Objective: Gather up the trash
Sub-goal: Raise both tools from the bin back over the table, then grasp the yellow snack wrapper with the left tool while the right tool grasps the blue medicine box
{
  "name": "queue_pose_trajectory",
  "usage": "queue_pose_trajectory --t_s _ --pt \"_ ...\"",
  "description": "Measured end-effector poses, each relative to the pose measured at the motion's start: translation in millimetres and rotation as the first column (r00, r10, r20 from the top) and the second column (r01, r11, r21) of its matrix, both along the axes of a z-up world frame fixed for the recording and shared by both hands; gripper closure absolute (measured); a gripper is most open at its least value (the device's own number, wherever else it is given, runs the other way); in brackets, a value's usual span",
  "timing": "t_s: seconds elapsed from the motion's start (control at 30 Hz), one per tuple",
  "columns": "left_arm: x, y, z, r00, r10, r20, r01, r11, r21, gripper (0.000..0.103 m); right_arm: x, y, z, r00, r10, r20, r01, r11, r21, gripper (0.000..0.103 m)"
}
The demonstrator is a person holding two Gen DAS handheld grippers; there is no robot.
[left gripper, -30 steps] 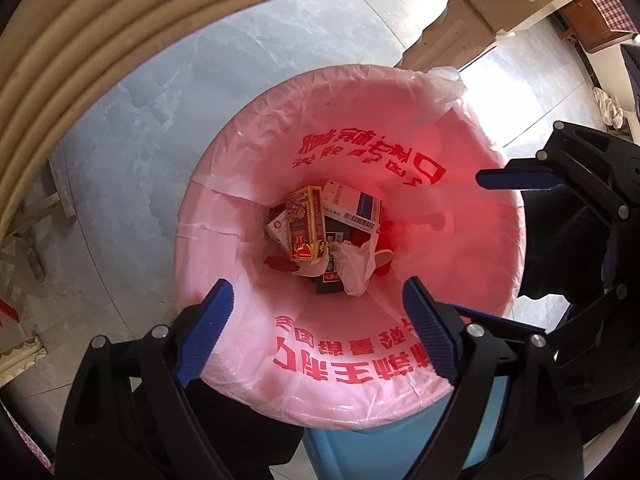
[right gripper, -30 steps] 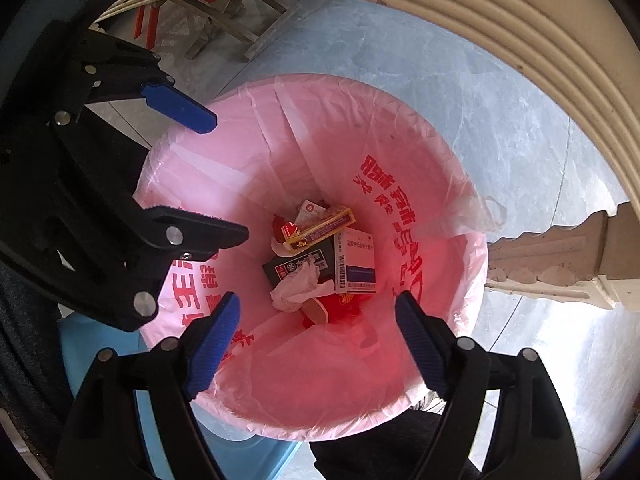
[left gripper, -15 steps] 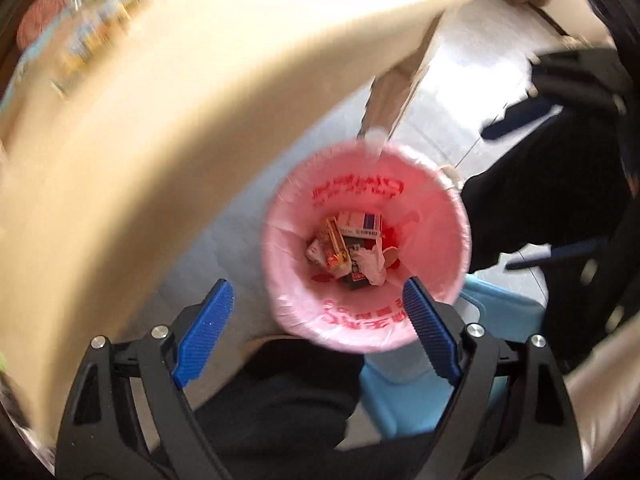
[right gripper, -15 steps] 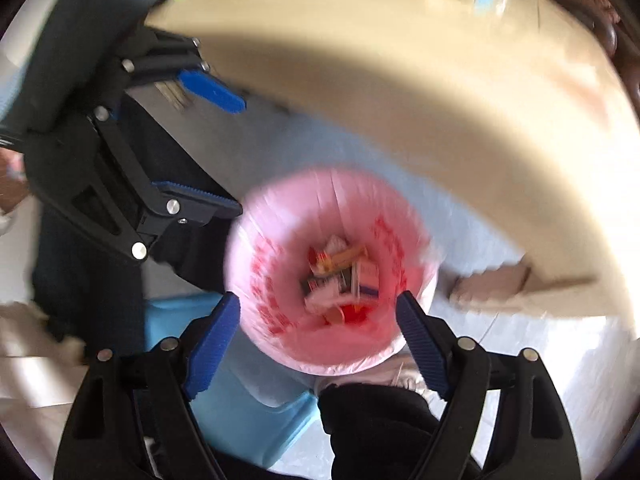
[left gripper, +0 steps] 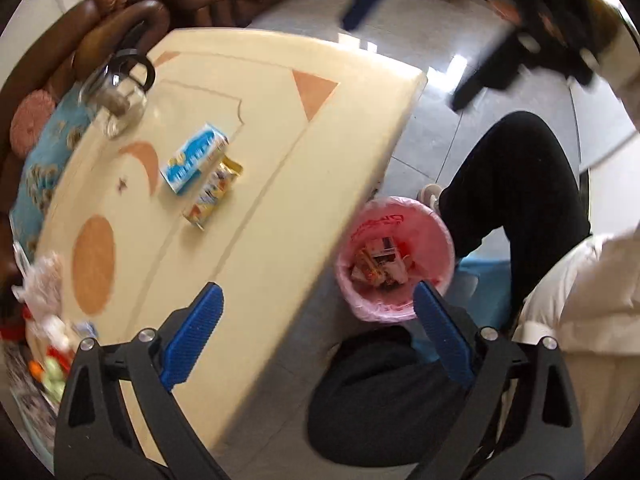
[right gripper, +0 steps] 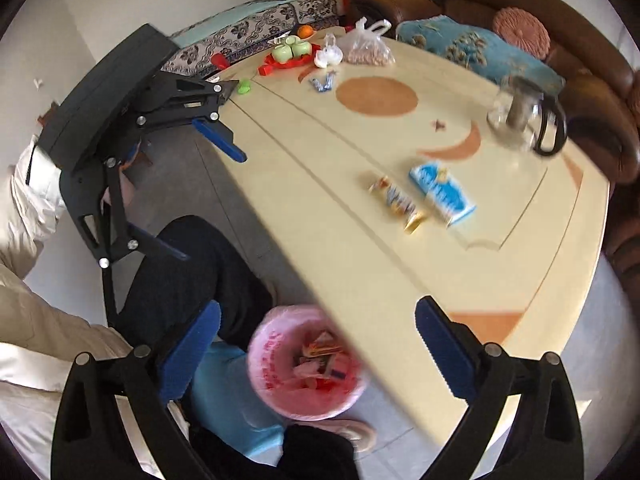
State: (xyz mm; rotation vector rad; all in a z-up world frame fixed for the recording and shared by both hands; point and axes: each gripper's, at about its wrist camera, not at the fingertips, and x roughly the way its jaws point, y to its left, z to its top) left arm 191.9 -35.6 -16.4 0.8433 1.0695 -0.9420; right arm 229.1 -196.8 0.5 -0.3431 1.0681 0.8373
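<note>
A pink-lined trash bin [left gripper: 400,308] [right gripper: 264,376] with boxes and wrappers in it stands on the floor beside the cream table [left gripper: 248,264] [right gripper: 360,248]. On the table lie a blue and white carton [left gripper: 195,158] [right gripper: 442,193] and a gold snack wrapper [left gripper: 214,190] [right gripper: 398,204], side by side. My left gripper [left gripper: 316,336] is open and empty, high above the table edge and bin. My right gripper [right gripper: 318,352] is open and empty, above the bin. The left gripper also shows in the right wrist view [right gripper: 200,184].
A glass teapot [left gripper: 118,88] [right gripper: 524,118] stands at the table's far side. A plastic bag of food [right gripper: 364,46], a red tray with green cups [right gripper: 290,54] and small wrappers [right gripper: 322,82] sit at one end. Brown sofa [right gripper: 560,32], blue stool [right gripper: 224,400], person's legs [left gripper: 508,208].
Both grippers have risen from just over the bin to well above the table. The bin now looks small and the tabletop with its carton and wrapper has come into view.
</note>
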Motion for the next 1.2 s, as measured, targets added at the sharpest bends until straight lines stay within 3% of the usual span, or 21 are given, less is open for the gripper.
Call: queue_pose_trajectory --t_s 0.17,0.33,0.83,1.2 --pt "23.3 -8.0 3.4 0.998 -0.056 -0.002 0.056 0.996 0.063 0.010 34.7 7.2 23.1 0.997 0.041 0.061 -0.040 0.999 -0.029 0.007" --pt "49.7 -18.0 -7.8 0.995 -0.095 -0.041 0.098 0.993 0.061 0.010 72.4 8.4 30.6 0.995 0.063 0.073 -0.061 0.998 -0.024 0.007" --pt "127.0 -47.6 -58.1 0.985 -0.097 -0.140 0.109 0.991 0.083 0.010 162.0 8.7 -29.1 0.997 0.065 -0.041 -0.068 0.994 -0.082 0.007" --pt "156.9 -56.0 -93.1 0.973 -0.102 -0.208 0.121 0.989 0.083 0.010 204.7 19.5 -79.2 0.988 0.082 -0.128 -0.097 0.988 -0.121 0.007"
